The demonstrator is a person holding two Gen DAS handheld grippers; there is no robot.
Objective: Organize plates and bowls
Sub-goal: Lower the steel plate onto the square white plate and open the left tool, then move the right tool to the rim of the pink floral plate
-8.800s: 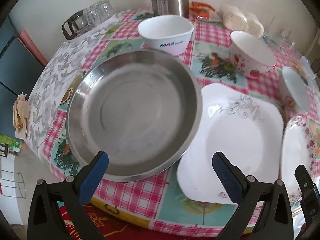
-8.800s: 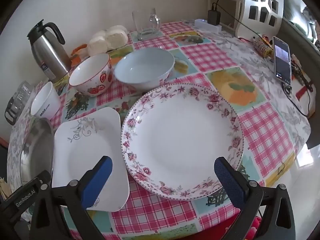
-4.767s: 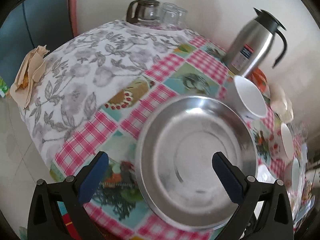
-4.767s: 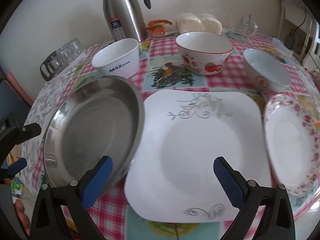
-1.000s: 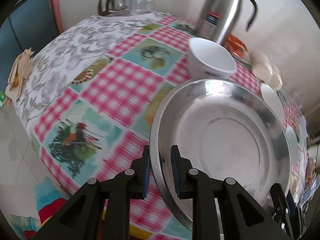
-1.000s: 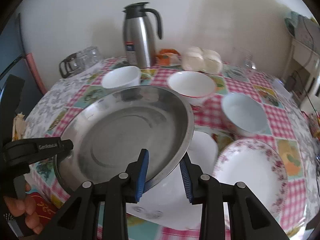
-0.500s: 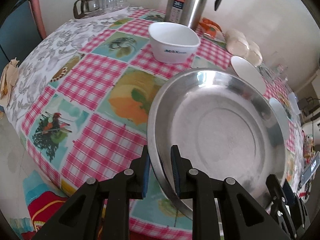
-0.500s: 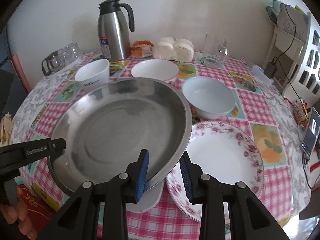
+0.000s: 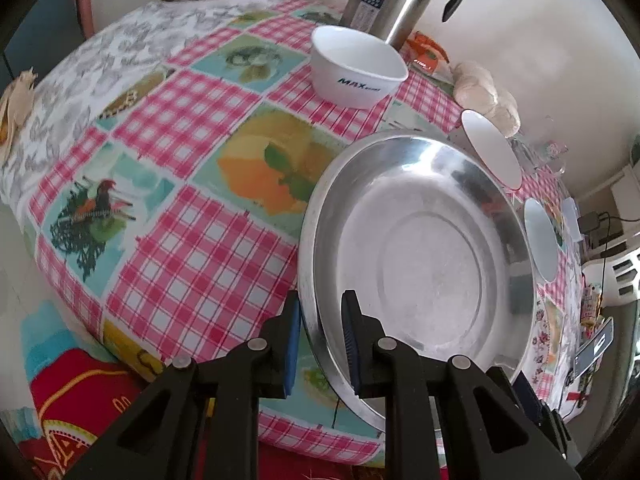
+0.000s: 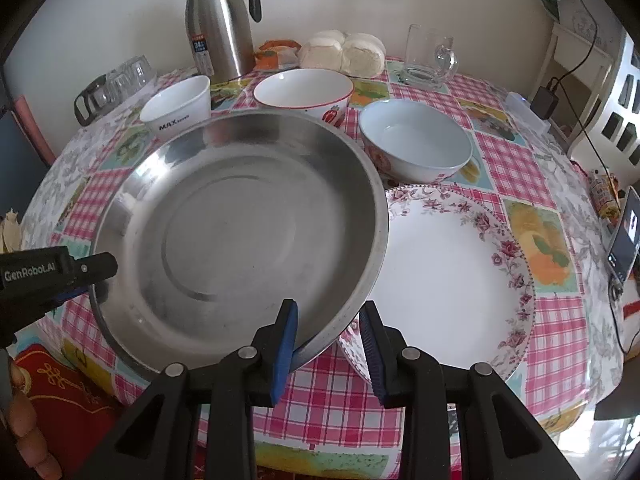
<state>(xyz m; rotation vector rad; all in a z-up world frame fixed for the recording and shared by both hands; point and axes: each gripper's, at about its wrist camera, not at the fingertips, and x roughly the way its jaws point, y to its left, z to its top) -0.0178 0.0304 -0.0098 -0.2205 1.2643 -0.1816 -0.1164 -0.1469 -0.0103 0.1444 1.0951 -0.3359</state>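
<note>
A large steel plate (image 9: 424, 264) (image 10: 240, 232) hangs tilted just above the checked tablecloth, held at two sides. My left gripper (image 9: 322, 320) is shut on its left rim and shows at the left edge of the right wrist view (image 10: 80, 272). My right gripper (image 10: 329, 320) is shut on the plate's near right rim. A round floral plate (image 10: 448, 280) lies directly to the right, its edge under the steel rim. The square white plate is hidden beneath the steel plate. Behind stand a white MAX bowl (image 10: 176, 108), a strawberry bowl (image 10: 304, 88) and a pale floral bowl (image 10: 416, 136).
A steel thermos (image 10: 218, 24), buns (image 10: 340, 54) and a glass mug (image 10: 428, 56) line the back by the wall. Glass cups (image 10: 120, 80) sit at the back left. A phone (image 10: 622, 240) lies at the right table edge. A person's fingers (image 10: 24, 432) show at the lower left.
Both grippers carried the steel plate to the right across the table. It now covers the square white plate and reaches the floral plate's edge. Grips unchanged.
</note>
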